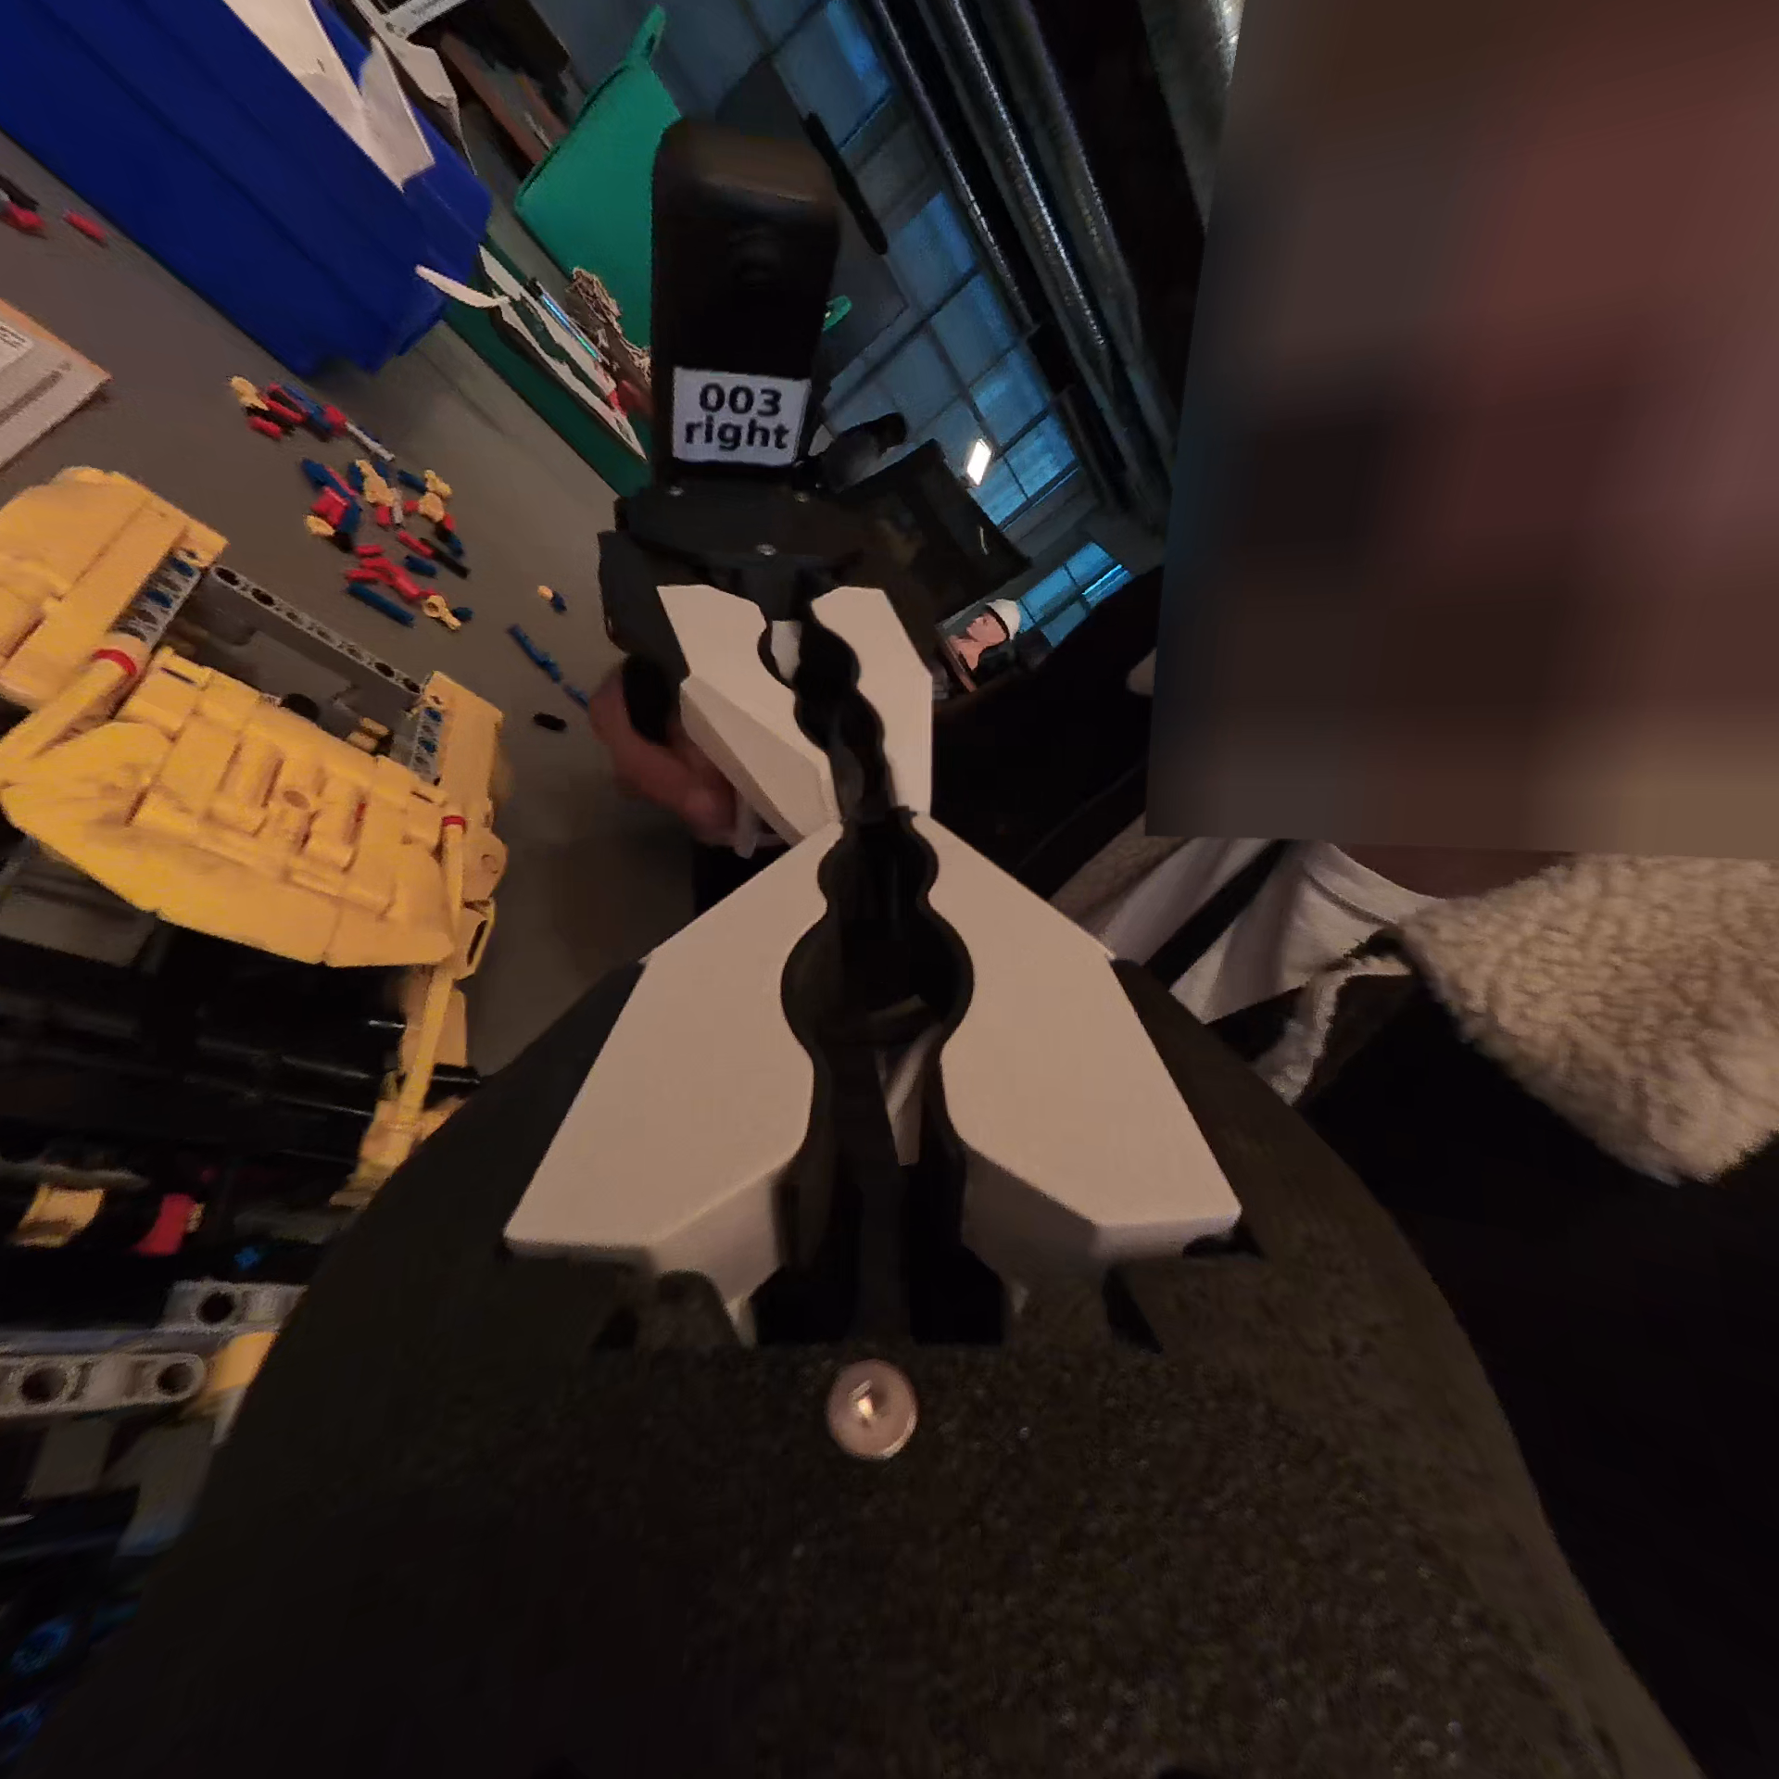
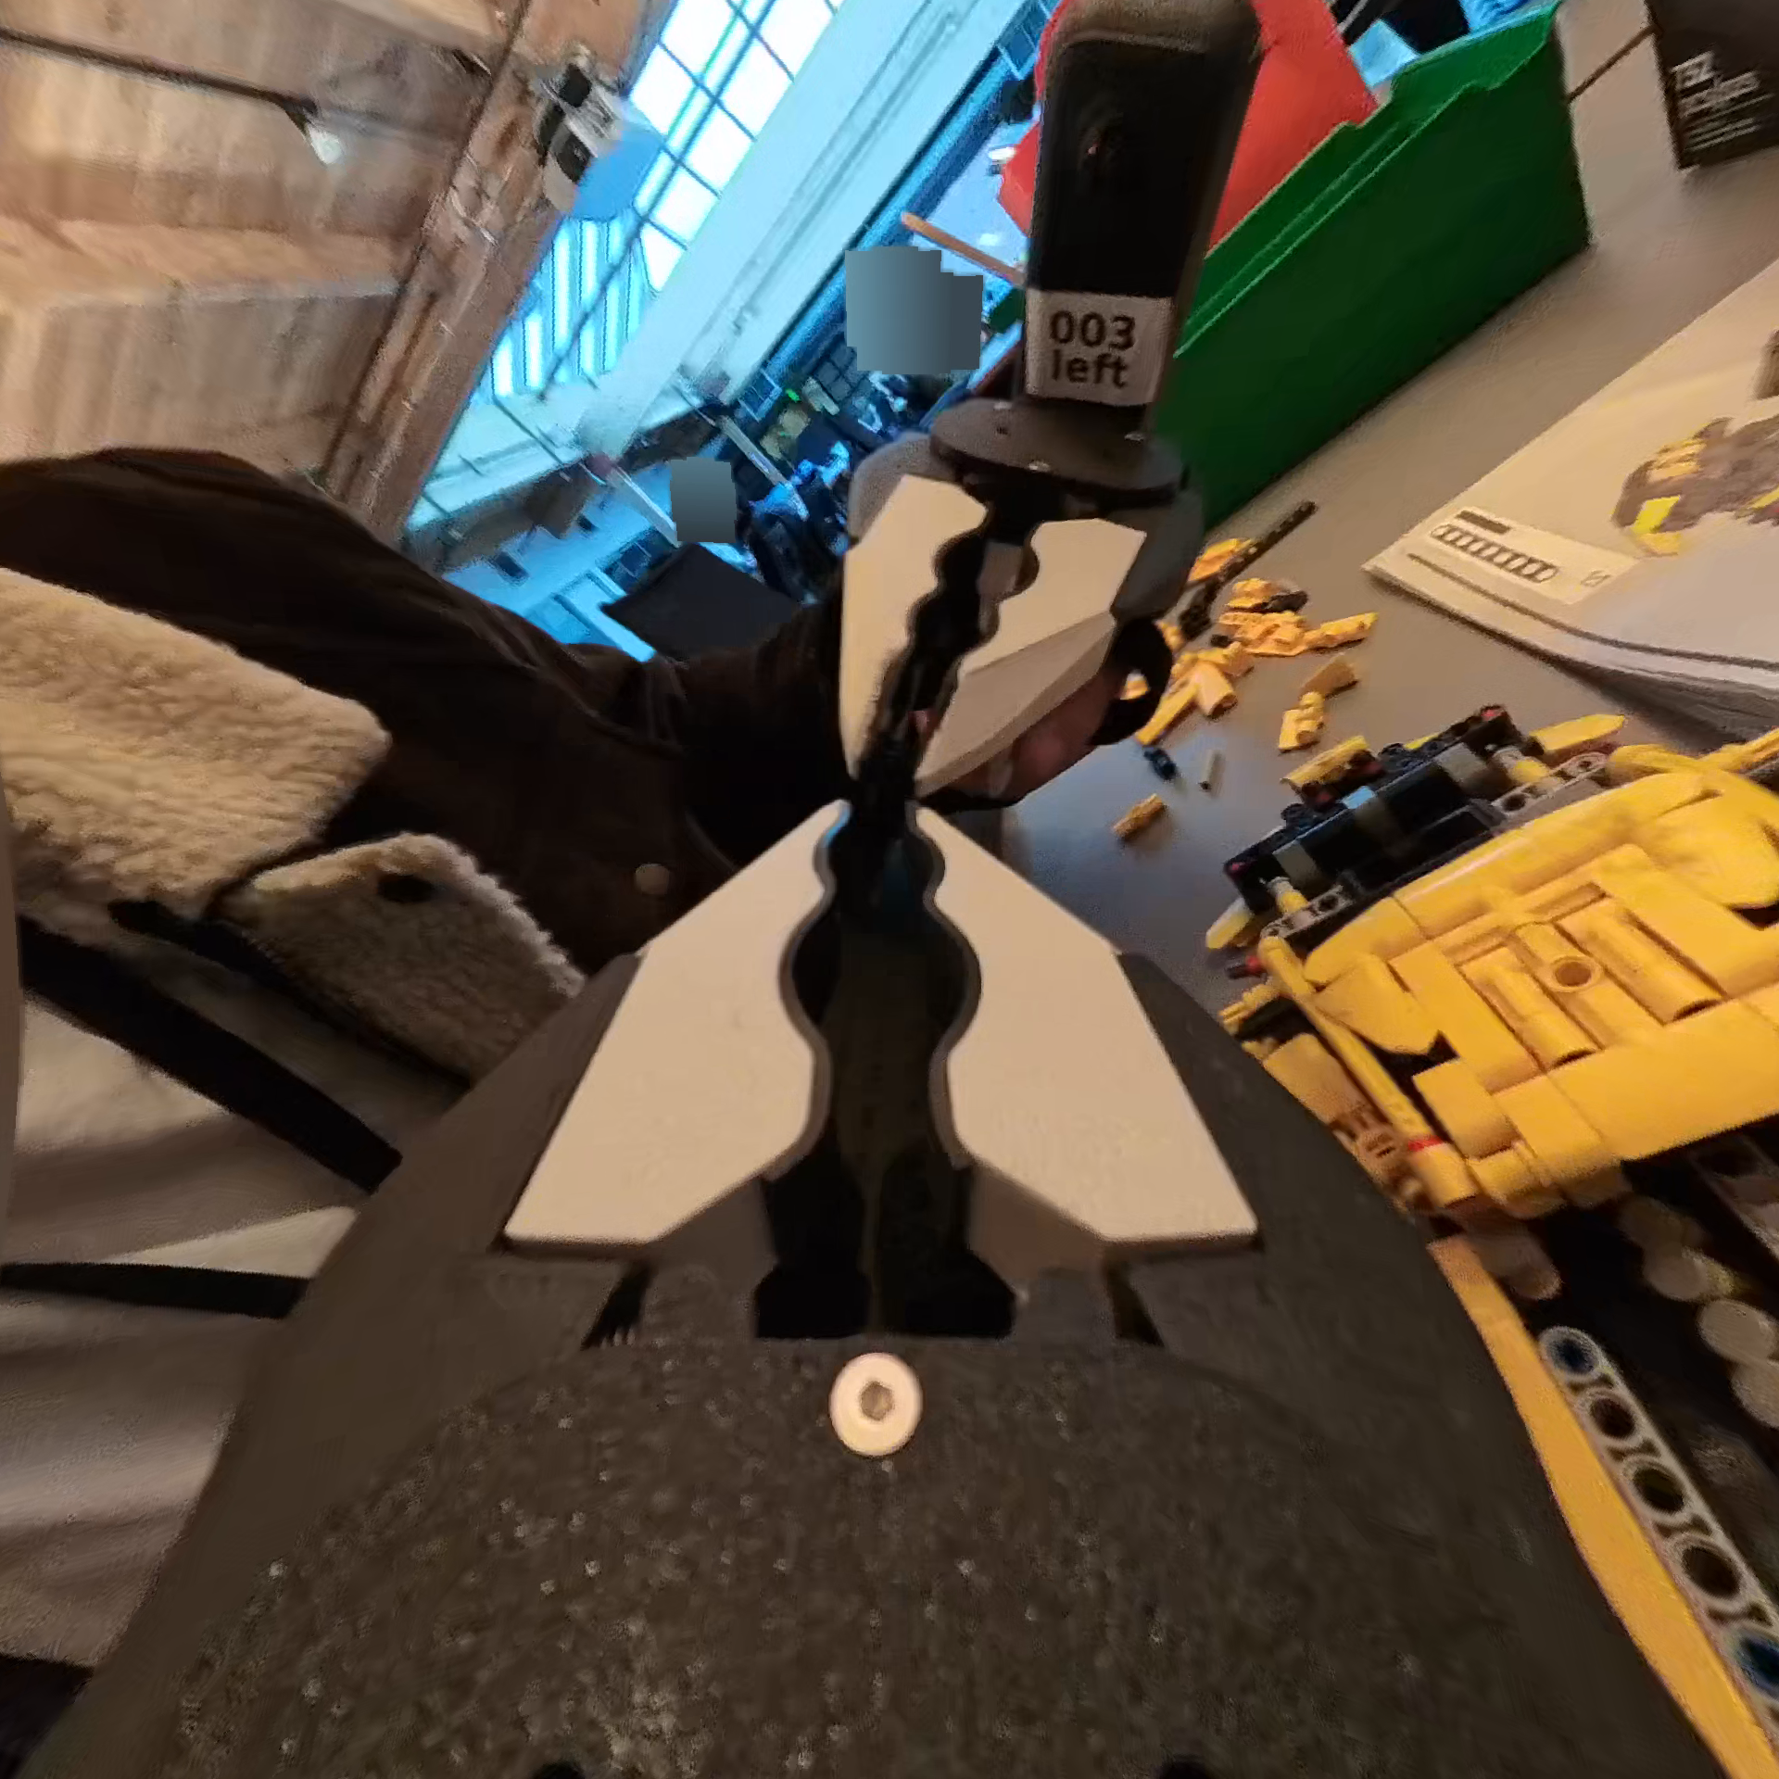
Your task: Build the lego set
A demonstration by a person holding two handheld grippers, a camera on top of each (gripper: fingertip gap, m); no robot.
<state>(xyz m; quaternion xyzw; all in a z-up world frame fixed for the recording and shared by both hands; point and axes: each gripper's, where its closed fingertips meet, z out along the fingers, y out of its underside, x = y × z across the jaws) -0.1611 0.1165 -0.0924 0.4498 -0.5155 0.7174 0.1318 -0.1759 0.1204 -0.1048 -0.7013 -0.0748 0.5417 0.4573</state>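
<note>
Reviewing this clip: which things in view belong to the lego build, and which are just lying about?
Belongs to the build:
yellow lego model
loose red and blue pieces
loose yellow pieces
instruction booklet
left gripper and right gripper, tips meeting, jaws closed

Lying about:
blue bin
green bin
black box

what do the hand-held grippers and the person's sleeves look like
Each hand-held gripper, left and right, has two pale grey wedge-shaped fingers with wavy black inner pads on a speckled black body with a silver screw. Each carries a black upright camera with a white label. The person wears a dark brown jacket with cream fleece lining.
</note>
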